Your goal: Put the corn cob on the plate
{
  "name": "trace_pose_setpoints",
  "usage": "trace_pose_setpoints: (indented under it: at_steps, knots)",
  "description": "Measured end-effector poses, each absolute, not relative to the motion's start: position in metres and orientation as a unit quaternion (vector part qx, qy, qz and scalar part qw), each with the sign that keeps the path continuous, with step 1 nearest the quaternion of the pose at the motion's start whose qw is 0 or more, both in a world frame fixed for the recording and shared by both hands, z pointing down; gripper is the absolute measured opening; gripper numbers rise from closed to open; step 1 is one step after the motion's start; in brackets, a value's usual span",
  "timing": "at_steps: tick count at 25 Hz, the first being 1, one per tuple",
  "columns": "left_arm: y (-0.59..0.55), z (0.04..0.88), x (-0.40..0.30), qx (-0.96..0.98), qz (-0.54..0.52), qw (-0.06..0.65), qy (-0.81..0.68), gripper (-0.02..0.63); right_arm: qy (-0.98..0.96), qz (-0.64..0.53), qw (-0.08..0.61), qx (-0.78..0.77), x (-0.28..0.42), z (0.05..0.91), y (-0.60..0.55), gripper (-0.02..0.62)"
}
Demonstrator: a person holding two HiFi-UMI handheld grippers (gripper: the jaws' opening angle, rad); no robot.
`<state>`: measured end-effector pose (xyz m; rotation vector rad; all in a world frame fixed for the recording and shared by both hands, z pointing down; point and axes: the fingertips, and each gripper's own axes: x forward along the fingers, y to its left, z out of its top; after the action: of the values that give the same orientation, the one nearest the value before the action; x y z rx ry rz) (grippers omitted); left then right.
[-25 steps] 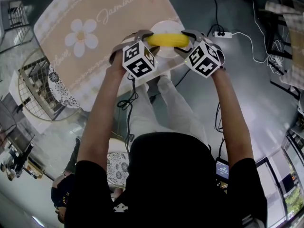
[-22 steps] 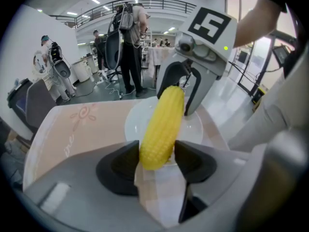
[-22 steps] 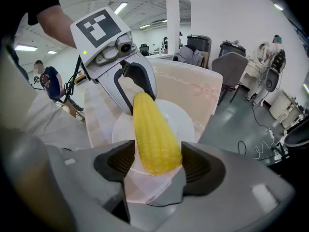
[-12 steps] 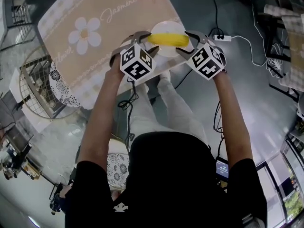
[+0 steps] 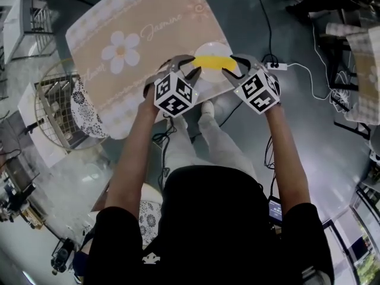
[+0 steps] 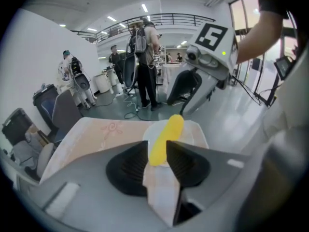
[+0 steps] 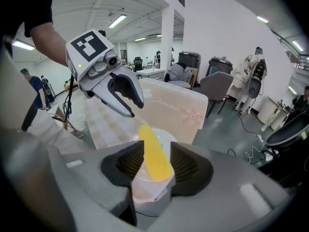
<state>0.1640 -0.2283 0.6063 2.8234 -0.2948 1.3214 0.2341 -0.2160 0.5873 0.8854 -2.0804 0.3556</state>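
Our left gripper (image 5: 193, 66) and right gripper (image 5: 231, 67) were closing, empty; the yellow corn cob (image 5: 212, 62) lay on the round white plate (image 5: 208, 46).

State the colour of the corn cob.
The corn cob is plain bright yellow. The right gripper view shows it best.

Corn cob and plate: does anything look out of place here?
Nothing is spilled or damaged. The corn cob spans nearly the whole white plate, and that plate sits close to a corner of the table, which looks slightly precarious.
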Motion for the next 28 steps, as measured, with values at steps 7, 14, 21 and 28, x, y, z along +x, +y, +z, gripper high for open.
trace_pose_setpoints:
  at_steps: [7, 14, 21, 28]
  knots:
    - [-0.224, 0.55, 0.162, 0.916, 0.375, -0.014, -0.14, 0.013, -0.834, 0.125, 0.365, 0.394, 0.234, 0.531, -0.215, 0.07]
    - [-0.221, 0.491, 0.158, 0.923, 0.328, -0.05, -0.195, 0.009, -0.851, 0.1, 0.302, 0.418, 0.224, 0.469, -0.212, 0.006]
    - [-0.215, 0.441, 0.144, 0.913, 0.293, -0.068, -0.274, 0.009, -0.871, 0.074, 0.232, 0.426, 0.22, 0.419, -0.207, 0.003]
    - [-0.205, 0.395, 0.138, 0.908, 0.234, -0.039, -0.346, 0.009, -0.883, 0.046, 0.176, 0.432, 0.224, 0.381, -0.205, 0.003]
